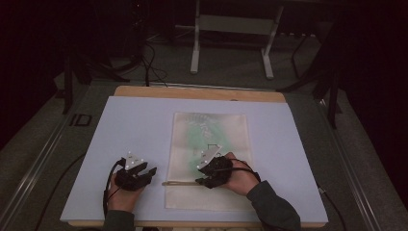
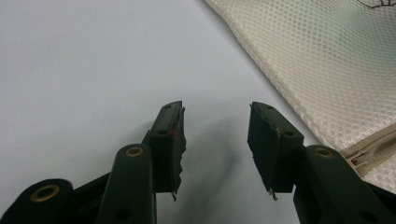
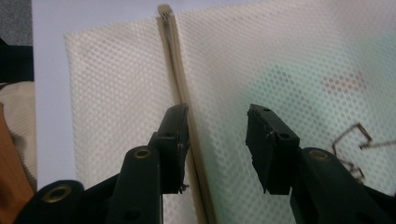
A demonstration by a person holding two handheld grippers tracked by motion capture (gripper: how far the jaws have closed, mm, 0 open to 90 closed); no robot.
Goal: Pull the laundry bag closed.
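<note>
A cream mesh zip bag (image 1: 211, 144) lies flat on the white board (image 1: 134, 125), with something pale green (image 1: 202, 132) showing through the mesh. Its zipper (image 1: 180, 183) runs across the near end. My right gripper (image 1: 201, 182) hovers over the bag, open; in the right gripper view (image 3: 217, 126) the zipper (image 3: 175, 60) runs just inside the left jaw, with mesh (image 3: 116, 84) under the gap. My left gripper (image 1: 150, 172) rests open on the bare board left of the bag; in its own view (image 2: 215, 126) the bag's edge (image 2: 317, 70) and the zipper end (image 2: 373, 149) lie to the right.
The board sits on a wooden table (image 1: 199, 93). Beyond it are a dark floor, cables and a metal stand's legs (image 1: 195, 43). A thin dark wire shape (image 3: 355, 135) lies on the mesh beside the right jaw.
</note>
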